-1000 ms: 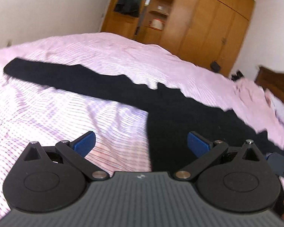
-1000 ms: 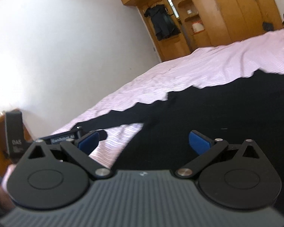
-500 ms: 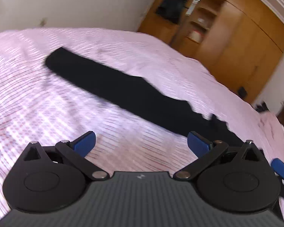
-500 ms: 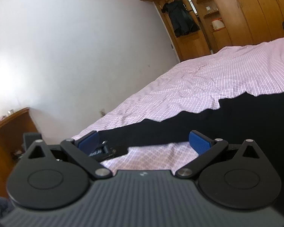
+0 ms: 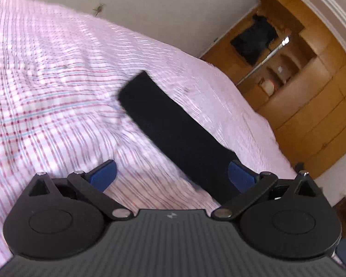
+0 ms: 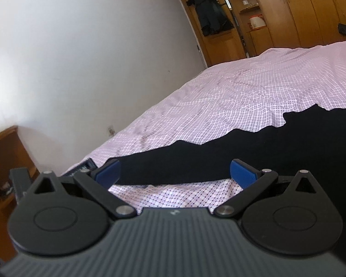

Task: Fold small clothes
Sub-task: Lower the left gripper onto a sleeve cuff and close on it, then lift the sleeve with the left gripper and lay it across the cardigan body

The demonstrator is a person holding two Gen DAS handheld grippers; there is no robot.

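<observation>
Where it lies flat: black garment [image 5: 173, 129] ahead of left tool [image 5: 171, 175], fingers apart.

Matt black cloth garment [image 5: 173, 129], checked cotton bedsheet [image 5: 57, 92], glossy wooden wardrobe [image 6: 311, 11]

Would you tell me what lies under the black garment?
The black garment lies spread on the pink checked bedsheet, which shows all around it. Whatever sits beneath the cloth itself is covered.

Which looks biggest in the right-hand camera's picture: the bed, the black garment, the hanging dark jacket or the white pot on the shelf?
1. Bed
2. Black garment
3. Jacket
4. Pot

This is apparent size only; the jacket and pot are far away, so they look smaller than they are.
</observation>
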